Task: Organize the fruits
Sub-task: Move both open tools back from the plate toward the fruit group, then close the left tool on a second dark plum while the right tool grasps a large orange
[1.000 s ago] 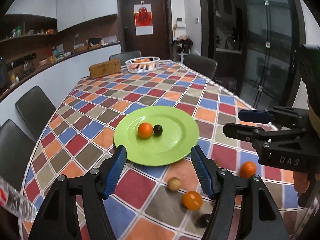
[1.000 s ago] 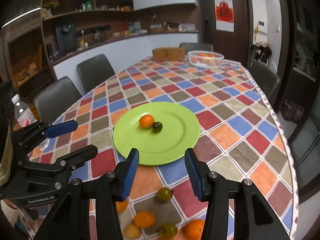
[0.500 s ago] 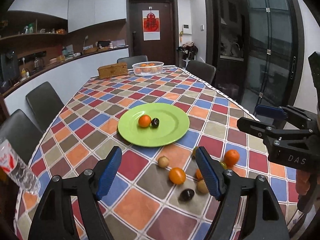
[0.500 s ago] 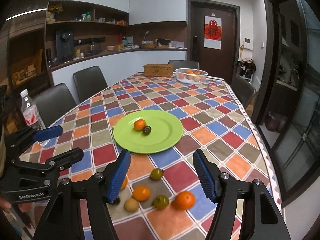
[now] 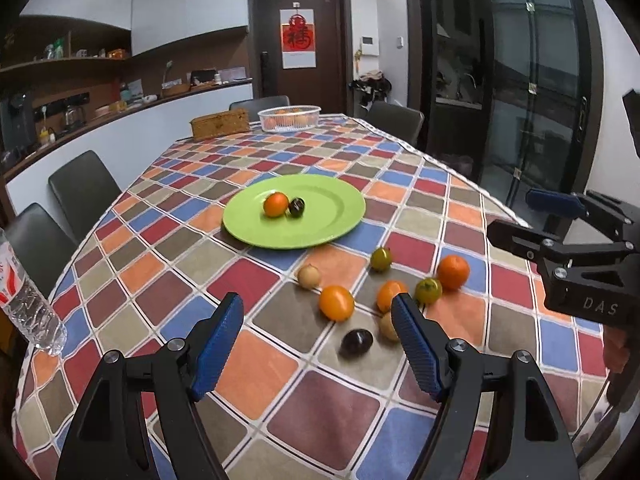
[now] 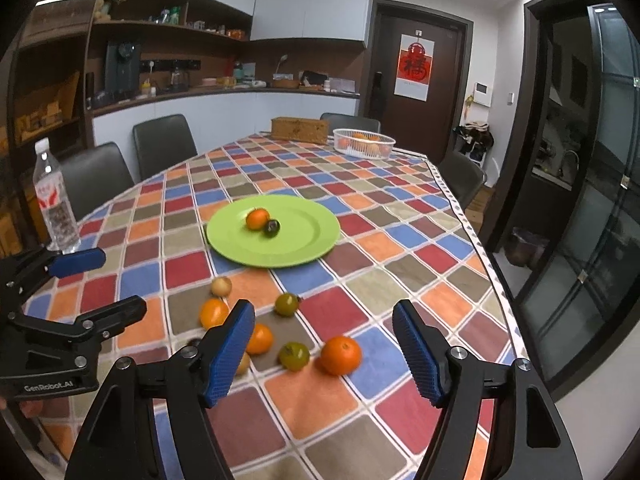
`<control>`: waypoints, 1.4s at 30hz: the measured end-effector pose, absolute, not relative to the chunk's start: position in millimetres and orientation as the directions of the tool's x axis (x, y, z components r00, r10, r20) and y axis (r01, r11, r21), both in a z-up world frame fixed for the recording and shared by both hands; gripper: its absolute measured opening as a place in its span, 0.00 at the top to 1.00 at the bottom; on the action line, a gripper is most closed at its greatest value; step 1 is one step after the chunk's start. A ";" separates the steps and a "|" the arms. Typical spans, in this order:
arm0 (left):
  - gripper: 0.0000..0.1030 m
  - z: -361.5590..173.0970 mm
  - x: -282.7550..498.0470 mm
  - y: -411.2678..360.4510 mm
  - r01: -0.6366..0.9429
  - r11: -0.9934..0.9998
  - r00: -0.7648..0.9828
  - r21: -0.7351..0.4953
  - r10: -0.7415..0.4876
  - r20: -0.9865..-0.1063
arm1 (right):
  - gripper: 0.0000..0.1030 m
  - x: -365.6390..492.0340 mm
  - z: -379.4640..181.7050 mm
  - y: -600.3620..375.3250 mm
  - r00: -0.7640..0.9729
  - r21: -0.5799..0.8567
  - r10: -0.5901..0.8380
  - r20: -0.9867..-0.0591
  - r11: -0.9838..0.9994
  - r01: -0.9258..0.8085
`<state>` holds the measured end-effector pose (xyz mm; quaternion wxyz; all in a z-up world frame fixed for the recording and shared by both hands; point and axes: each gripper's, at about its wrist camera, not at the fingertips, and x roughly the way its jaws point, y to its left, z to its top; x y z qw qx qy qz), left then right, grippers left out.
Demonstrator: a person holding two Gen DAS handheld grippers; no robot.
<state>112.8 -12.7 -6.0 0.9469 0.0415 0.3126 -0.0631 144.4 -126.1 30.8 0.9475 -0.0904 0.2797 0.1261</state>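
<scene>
I hold both the left tongs (image 5: pixel 316 344) and right tongs (image 6: pixel 324 350) wide and empty above the loose fruits (image 5: pixel 337 303), the green plate (image 5: pixel 332 224) lying beyond them.

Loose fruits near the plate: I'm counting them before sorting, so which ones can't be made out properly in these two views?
- Pale round fruit: left wrist view, half hidden behind the left claw finger.
- Dark fruit: right wrist view, only a sliver shows beside the right claw finger.
- White basket contents: both views, too small and far to count.
</scene>
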 end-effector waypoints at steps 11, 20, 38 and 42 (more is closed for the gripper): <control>0.27 -29.6 120.9 -26.2 0.186 0.979 0.757 0.087 -0.086 -0.648 | 0.30 151.0 -0.5 -139.0 0.767 -0.113 0.167 -0.619 0.948 -0.298; 0.38 -49.4 133.4 -34.2 0.217 0.971 0.705 0.103 -0.083 -0.704 | 0.30 168.1 -23.4 -145.8 0.726 -0.094 0.171 -0.666 0.946 -0.309; 0.59 -73.6 153.2 -38.3 0.251 0.964 0.638 0.087 -0.097 -0.764 | 0.42 195.6 -53.7 -146.3 0.646 -0.036 0.197 -0.738 0.944 -0.329; 0.60 -75.5 156.5 -38.7 0.251 0.965 0.634 0.080 -0.102 -0.767 | 0.45 202.2 -59.0 -145.2 0.635 -0.029 0.199 -0.747 0.944 -0.330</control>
